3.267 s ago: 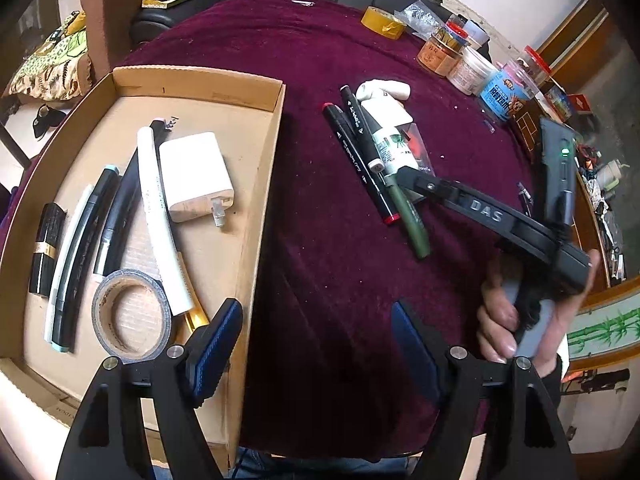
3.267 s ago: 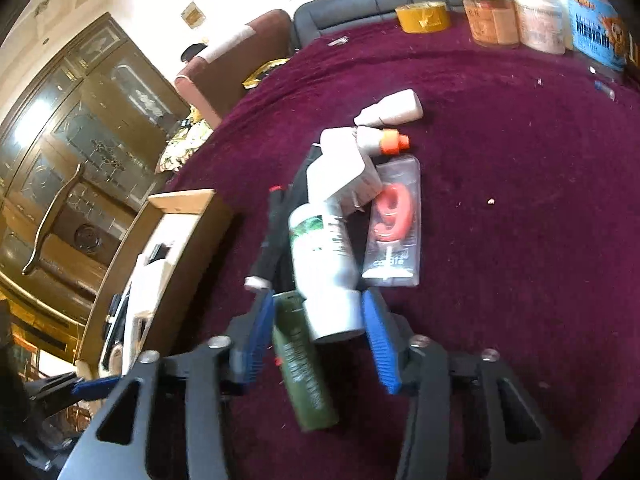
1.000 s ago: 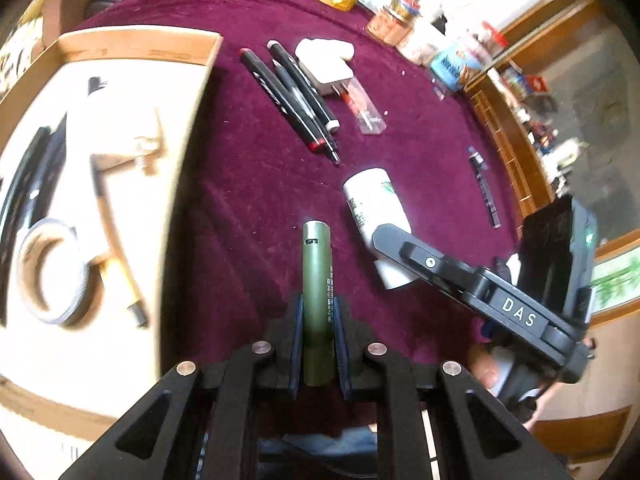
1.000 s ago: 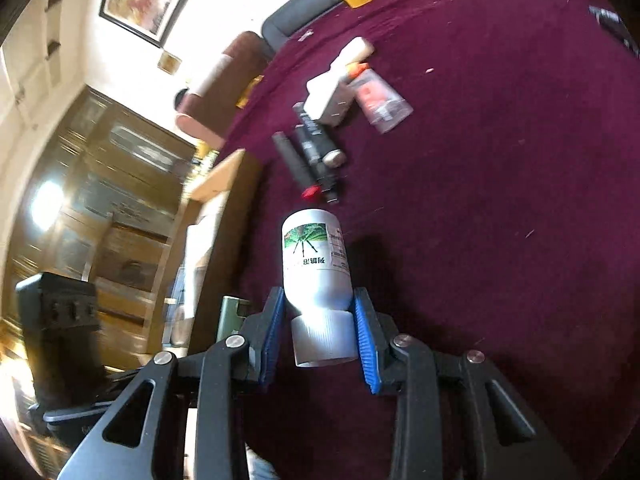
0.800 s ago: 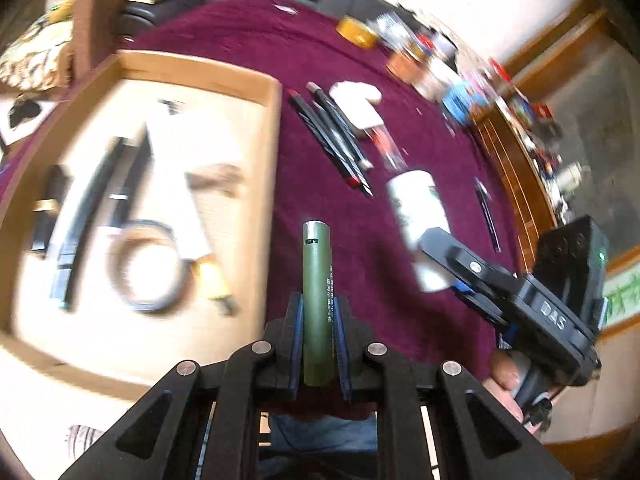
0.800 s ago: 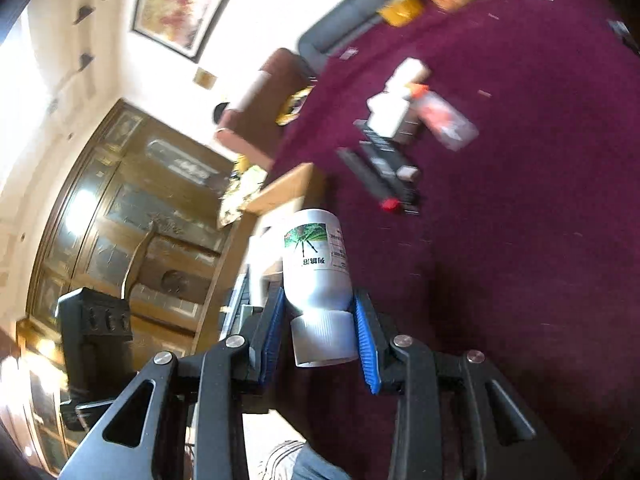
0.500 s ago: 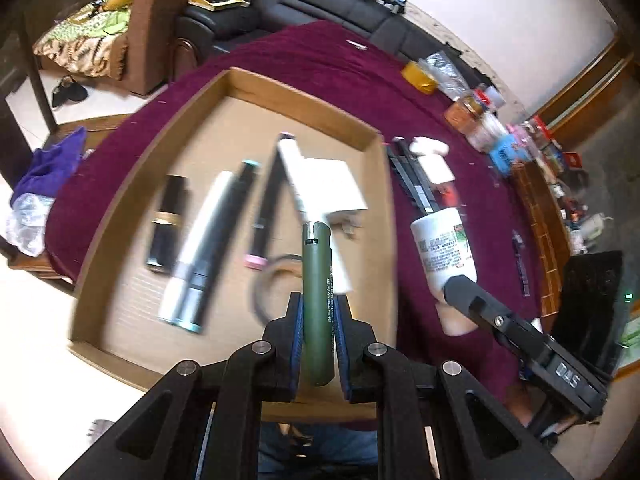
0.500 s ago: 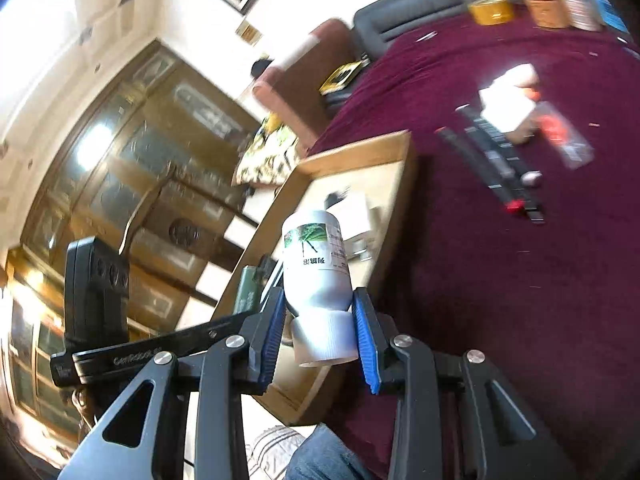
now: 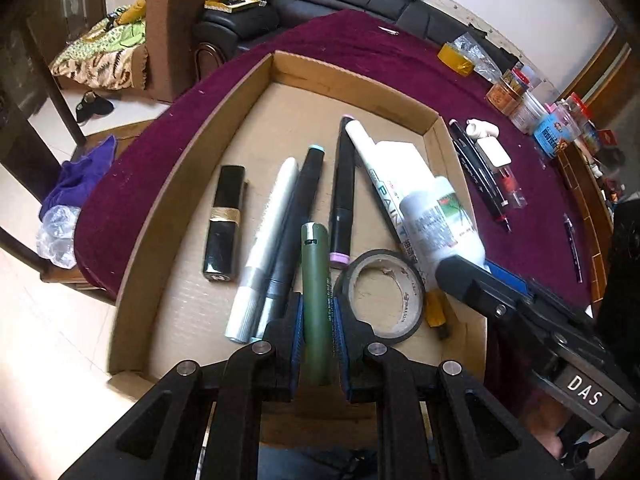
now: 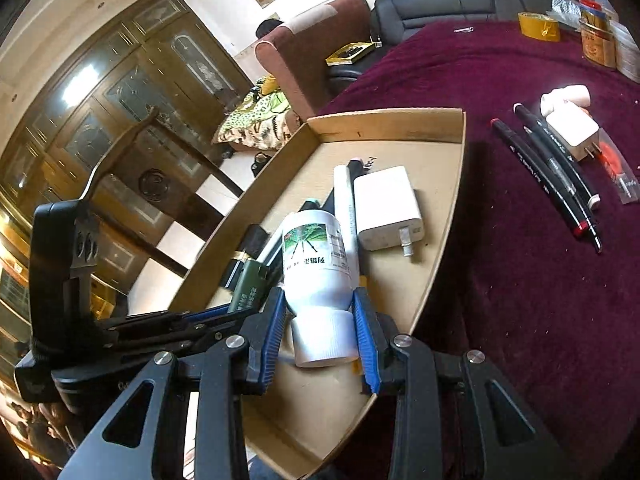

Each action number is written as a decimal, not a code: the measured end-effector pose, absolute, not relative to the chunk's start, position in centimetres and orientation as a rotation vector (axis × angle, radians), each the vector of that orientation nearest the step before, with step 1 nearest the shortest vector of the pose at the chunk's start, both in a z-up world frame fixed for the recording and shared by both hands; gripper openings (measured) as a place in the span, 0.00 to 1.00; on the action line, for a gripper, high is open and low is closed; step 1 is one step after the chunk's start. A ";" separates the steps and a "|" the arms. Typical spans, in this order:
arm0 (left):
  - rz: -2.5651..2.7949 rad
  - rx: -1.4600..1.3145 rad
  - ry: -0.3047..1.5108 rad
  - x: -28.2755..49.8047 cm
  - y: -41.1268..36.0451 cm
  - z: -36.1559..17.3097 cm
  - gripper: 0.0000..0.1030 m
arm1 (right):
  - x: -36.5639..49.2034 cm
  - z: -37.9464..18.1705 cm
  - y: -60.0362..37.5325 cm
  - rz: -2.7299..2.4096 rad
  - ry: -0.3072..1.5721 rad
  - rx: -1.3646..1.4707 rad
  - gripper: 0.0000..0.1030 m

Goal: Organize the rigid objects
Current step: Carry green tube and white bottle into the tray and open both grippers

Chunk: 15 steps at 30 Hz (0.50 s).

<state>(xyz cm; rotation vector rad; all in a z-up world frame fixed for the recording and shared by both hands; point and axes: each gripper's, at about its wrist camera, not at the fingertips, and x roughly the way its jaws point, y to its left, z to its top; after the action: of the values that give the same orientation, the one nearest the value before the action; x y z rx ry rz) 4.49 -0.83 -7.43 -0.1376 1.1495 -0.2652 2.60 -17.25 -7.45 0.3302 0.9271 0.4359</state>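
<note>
Green tube (image 9: 316, 300), bottle (image 10: 316, 264) now over box (image 9: 160, 208)

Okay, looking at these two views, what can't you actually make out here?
- Left wrist view: whether the green tube touches the box floor; the left hand-held gripper covers its lower end.
- Right wrist view: the white bottle hides the tape roll.
- Both views: the bottle label is too small to read.
</note>
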 end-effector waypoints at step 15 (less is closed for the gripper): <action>-0.217 -0.042 1.101 4.6 -1.6 -8.0 0.12 | 2.5 -8.5 -16.4 0.425 0.927 0.299 0.37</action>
<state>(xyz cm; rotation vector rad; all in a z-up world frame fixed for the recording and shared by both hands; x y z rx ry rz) 4.55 -1.61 -8.02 -0.0421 1.1007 -0.2169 2.54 -16.38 -8.51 0.2994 0.9272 0.4249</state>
